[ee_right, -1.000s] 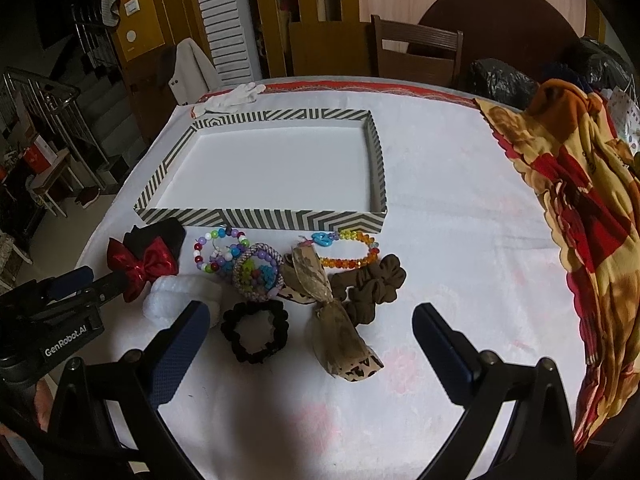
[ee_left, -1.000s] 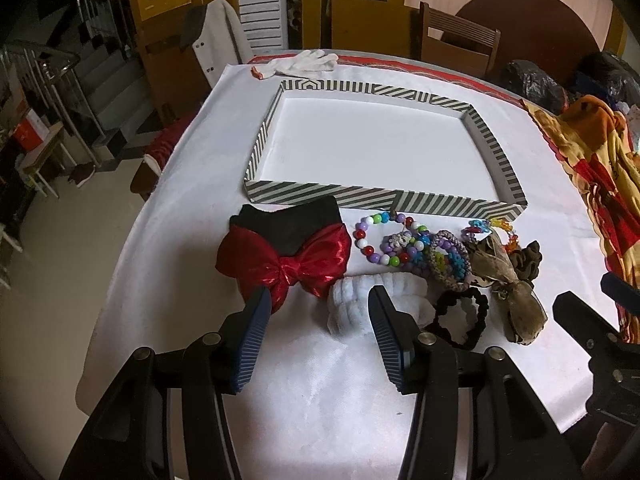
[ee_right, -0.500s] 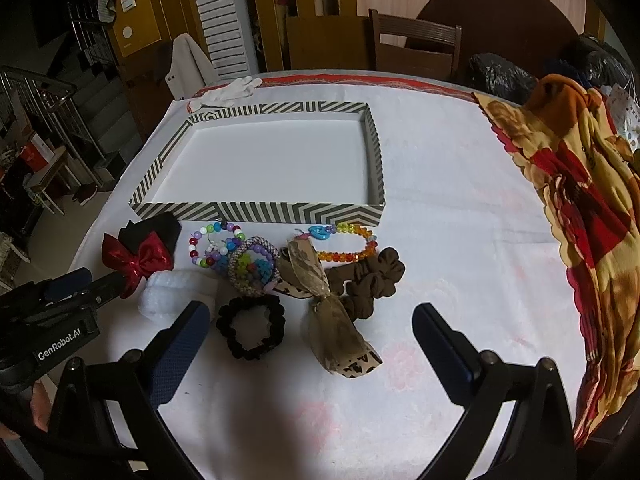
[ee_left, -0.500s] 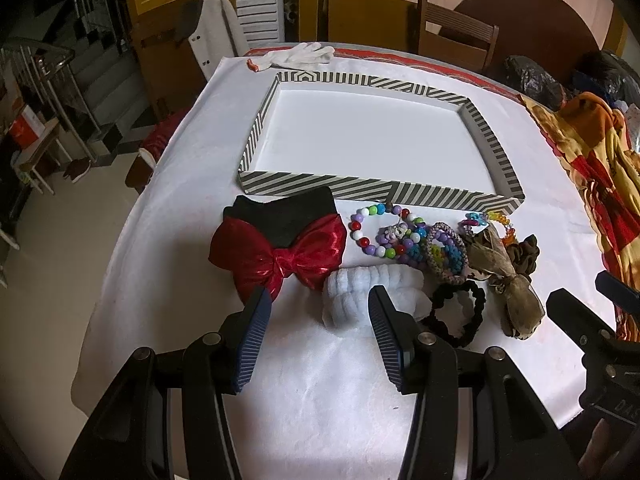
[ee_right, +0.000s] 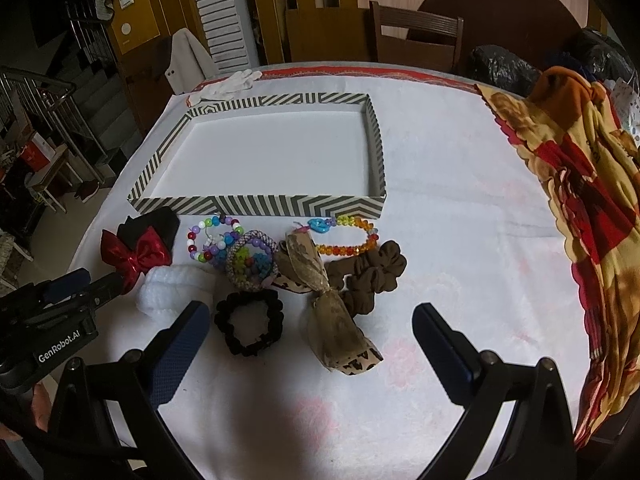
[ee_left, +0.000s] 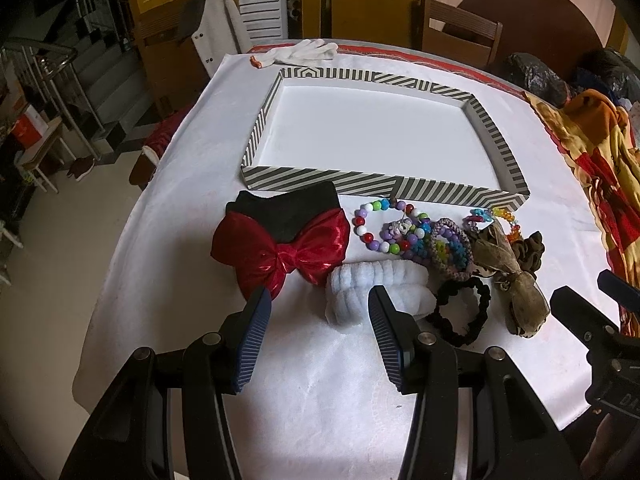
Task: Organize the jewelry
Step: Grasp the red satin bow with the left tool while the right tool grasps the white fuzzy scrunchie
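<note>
A striped empty tray (ee_left: pixel 492 132) (ee_right: pixel 374 136) sits on the white table. In front of it lie a red bow (ee_left: pixel 280 256) (ee_right: pixel 128 252), a white fluffy band (ee_left: pixel 376 284) (ee_right: pixel 168 288), bead bracelets (ee_left: pixel 384 228) (ee_right: pixel 212 240), a black scrunchie (ee_left: pixel 460 312) (ee_right: pixel 248 328), a tan ribbon bow (ee_left: pixel 516 280) (ee_right: pixel 328 304), a brown scrunchie (ee_right: pixel 372 276) and an orange bead bracelet (ee_right: pixel 344 240). My left gripper (ee_left: pixel 318 340) is open, just short of the white band and red bow. My right gripper (ee_right: pixel 310 348) is open wide, near the black scrunchie and tan bow.
A white glove (ee_left: pixel 300 52) (ee_right: pixel 224 84) lies behind the tray. A yellow and red cloth (ee_right: pixel 580 200) (ee_left: pixel 592 152) covers the table's right side. Chairs (ee_right: pixel 416 36) stand behind the table. The table drops off to the floor on the left.
Both grippers have drifted slightly forward toward the jewelry. Their jaws have stayed open and nothing on the table has moved.
</note>
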